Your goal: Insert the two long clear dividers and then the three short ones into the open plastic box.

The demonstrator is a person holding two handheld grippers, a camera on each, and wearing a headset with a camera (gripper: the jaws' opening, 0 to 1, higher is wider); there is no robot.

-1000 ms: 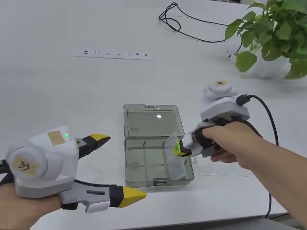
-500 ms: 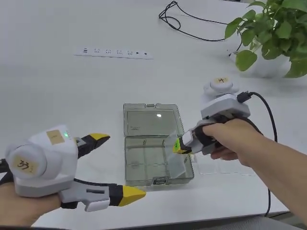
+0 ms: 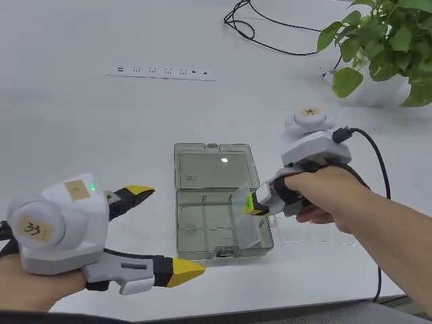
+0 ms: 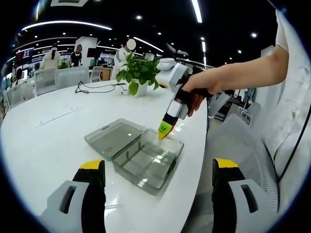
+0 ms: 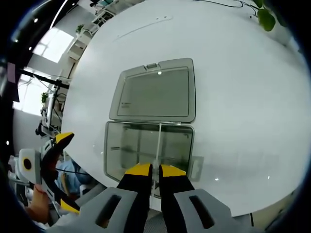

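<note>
My left tool point(image 3: 169, 233) has its jaws spread wide with nothing in them. It hovers over the white counter point(image 3: 81, 121) left of the smoky clear plastic box point(image 3: 181, 229), tips aimed at it. The box lies open, lid flat behind the tray, with some partitions already inside, count unsure. The right tool point(image 3: 248, 206) is the nearer one, over the tray's right part, tips pinched on a thin clear plastic divider point(image 3: 248, 229) that hangs down into the tray. In the right gripper view the divider point(image 5: 158, 145) is edge-on — its long axis runs straight from the tool point(image 5: 155, 170) to the hinge-side wall. So I judge the move is a plain push down into the wall slots. I can't tell whether its lower edge is seated. Spare clear pieces point(image 3: 317, 236) lie flat just right of the box.
</note>
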